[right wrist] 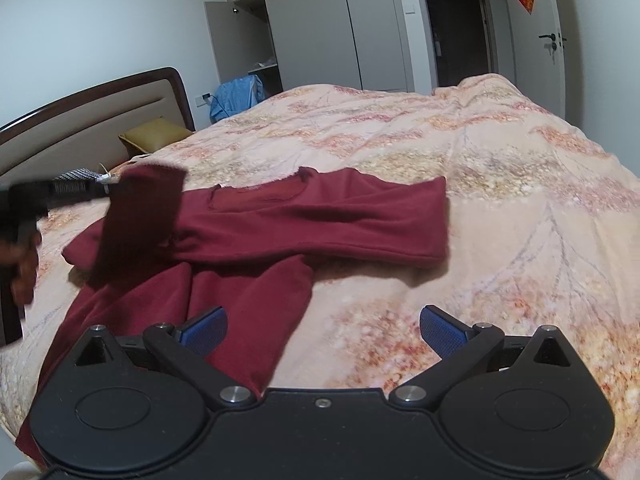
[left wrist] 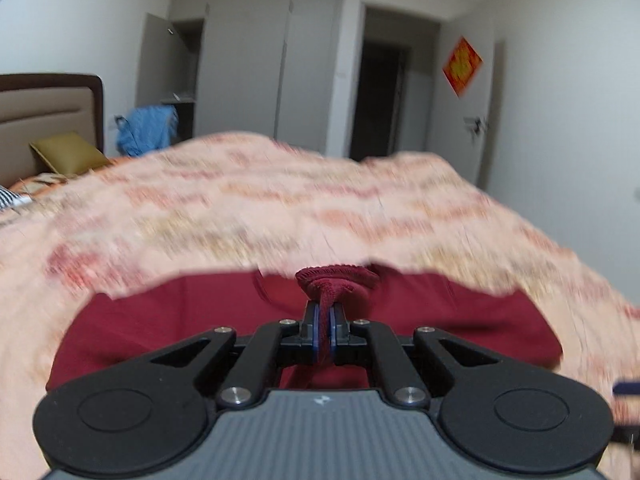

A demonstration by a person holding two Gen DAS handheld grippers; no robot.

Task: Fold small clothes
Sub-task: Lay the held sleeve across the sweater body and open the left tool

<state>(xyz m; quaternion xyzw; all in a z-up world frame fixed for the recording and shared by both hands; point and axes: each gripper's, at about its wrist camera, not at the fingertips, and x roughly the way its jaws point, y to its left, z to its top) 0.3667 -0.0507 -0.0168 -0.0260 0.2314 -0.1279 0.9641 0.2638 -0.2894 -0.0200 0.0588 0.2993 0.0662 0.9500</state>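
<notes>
A dark red long-sleeved top (right wrist: 320,216) lies spread on the bed, and in the left wrist view the top (left wrist: 180,320) fills the area under the gripper. My left gripper (left wrist: 324,320) is shut on a ribbed red cuff (left wrist: 336,280), which bunches up past the blue pads. In the right wrist view that left gripper (right wrist: 110,184) is a blur at the far left, lifting the cuff (right wrist: 140,208) above the top. My right gripper (right wrist: 322,330) stands open low over the bed with nothing between its fingers. Its left pad (right wrist: 204,330) hangs over another red sleeve (right wrist: 256,312).
The bed wears a peach floral bedspread (right wrist: 500,200). A brown headboard (right wrist: 100,120), a yellow pillow (right wrist: 156,136) and a striped cloth (right wrist: 76,174) lie at the left. A blue garment (right wrist: 236,96), grey wardrobes (right wrist: 340,20) and a white door (right wrist: 536,40) stand beyond the bed.
</notes>
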